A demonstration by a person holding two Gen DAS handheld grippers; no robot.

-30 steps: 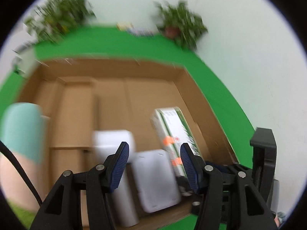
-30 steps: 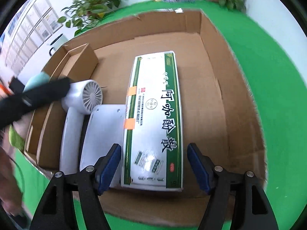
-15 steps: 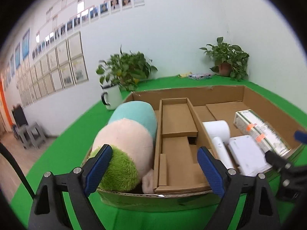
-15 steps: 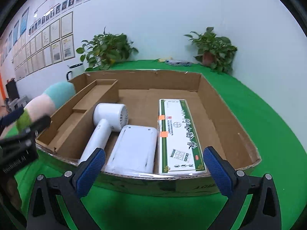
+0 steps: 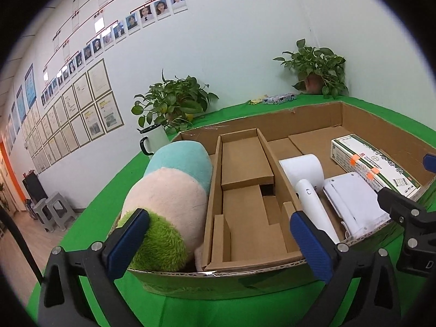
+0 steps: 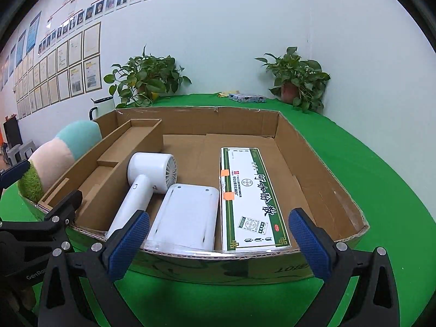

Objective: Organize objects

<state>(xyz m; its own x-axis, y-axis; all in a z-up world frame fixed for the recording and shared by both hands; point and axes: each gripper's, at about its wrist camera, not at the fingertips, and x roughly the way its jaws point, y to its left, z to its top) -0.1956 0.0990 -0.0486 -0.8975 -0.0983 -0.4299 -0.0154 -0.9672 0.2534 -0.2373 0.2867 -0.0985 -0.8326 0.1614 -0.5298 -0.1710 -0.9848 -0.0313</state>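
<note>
A shallow cardboard box (image 5: pixel 218 272) lies on the green table. At its left end rests a long plush toy (image 5: pixel 169 190) in teal, pink and green. A cardboard insert (image 5: pixel 245 190) comes after it, then a white hair dryer (image 5: pixel 305 179), a flat white device (image 5: pixel 351 196) and a green-and-white carton (image 5: pixel 373 160). My left gripper (image 5: pixel 218 216) hovers before the box's near wall; its jaws are opening and hold nothing. My right gripper (image 6: pixel 218 215) stands open and empty in front of the white device (image 6: pixel 188 212) and carton (image 6: pixel 250 193), beside the dryer (image 6: pixel 147 174).
Two potted plants (image 5: pixel 174 103) (image 5: pixel 316 68) and a white mug (image 5: pixel 152 139) stand behind the box, with small packets (image 5: pixel 278 98) at the far edge. Grey stools (image 5: pixel 54 212) stand on the floor at left. Green cloth (image 6: pixel 368 177) borders the box's right side.
Both grippers have pulled back from above the box to in front of its near wall and tipped up toward level. Both sets of jaws have spread much wider.
</note>
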